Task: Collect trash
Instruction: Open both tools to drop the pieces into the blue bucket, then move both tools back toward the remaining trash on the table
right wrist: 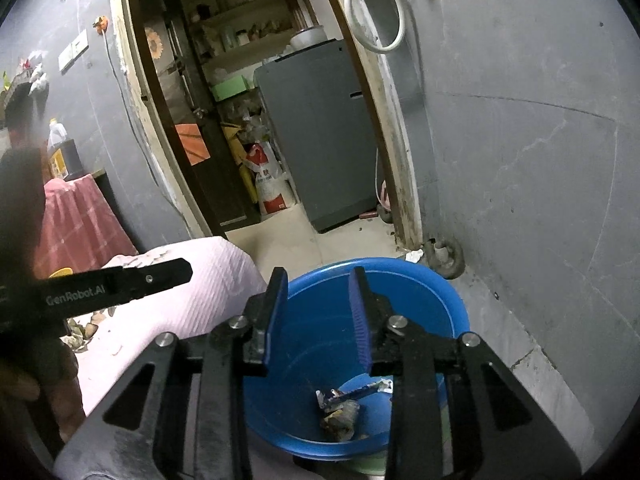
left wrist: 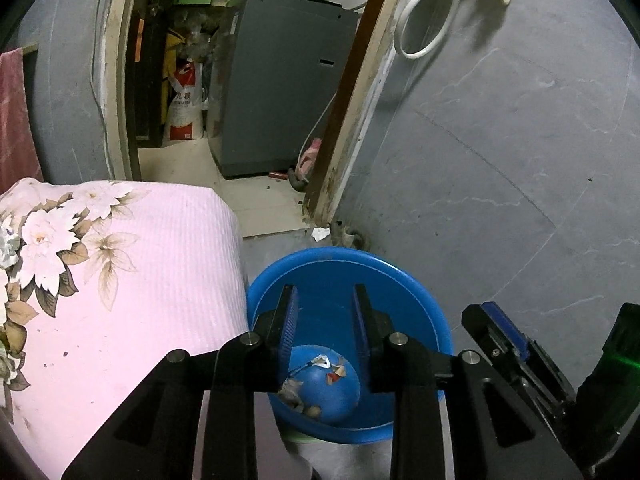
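Down at the bottom of the blue basin [right wrist: 448, 300] lies the trash [right wrist: 340, 416], crumpled scraps plus a blue wrapper w/ long axis slanting up-right. Left gripper [left wrist: 326, 300] and right gripper [right wrist: 318, 284] hang above, jaws partly apart, holding nothing. Pink floral cloth [left wrist: 140, 280] beside basin.

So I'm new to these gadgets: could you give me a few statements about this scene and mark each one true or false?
1. The blue basin already holds scraps of trash. True.
2. The left hand-held gripper is clamped on a wrapper. False: nothing sits between its open jaws.
3. The right hand-held gripper is above the basin. True.
4. The basin stands on the pink bedding. False: it sits on the floor beside it.
5. A white scrap lies by the door frame. True.
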A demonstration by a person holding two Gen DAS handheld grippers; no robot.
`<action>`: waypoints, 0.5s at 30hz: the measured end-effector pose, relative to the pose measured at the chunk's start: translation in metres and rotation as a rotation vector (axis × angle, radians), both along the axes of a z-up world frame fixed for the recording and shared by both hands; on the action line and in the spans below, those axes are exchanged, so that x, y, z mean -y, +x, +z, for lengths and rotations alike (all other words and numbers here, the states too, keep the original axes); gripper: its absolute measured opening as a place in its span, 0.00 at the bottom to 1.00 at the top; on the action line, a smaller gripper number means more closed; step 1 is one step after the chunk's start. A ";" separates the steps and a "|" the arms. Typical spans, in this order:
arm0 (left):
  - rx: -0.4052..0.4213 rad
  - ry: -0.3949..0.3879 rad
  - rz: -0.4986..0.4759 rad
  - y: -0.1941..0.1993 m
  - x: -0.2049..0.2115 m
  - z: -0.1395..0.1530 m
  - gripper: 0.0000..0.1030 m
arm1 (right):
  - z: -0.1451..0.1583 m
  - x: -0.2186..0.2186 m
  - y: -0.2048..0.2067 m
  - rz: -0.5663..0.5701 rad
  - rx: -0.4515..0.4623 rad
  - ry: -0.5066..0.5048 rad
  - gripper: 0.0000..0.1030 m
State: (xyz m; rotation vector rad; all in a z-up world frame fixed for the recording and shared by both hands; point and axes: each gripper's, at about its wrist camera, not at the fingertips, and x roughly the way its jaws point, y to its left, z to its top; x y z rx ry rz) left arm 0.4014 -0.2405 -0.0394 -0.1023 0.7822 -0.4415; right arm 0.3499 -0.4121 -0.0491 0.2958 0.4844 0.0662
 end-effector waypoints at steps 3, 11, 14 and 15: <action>0.010 -0.003 -0.002 -0.004 -0.002 0.006 0.22 | 0.003 0.000 -0.001 -0.001 0.010 -0.002 0.39; 0.060 -0.030 0.005 -0.018 -0.019 0.033 0.22 | 0.024 -0.009 -0.013 -0.002 0.046 -0.014 0.40; 0.093 -0.040 0.010 -0.026 -0.027 0.045 0.22 | 0.037 -0.015 -0.019 0.002 0.071 -0.024 0.42; 0.106 -0.043 0.014 -0.030 -0.029 0.050 0.22 | 0.042 -0.018 -0.021 0.003 0.082 -0.030 0.43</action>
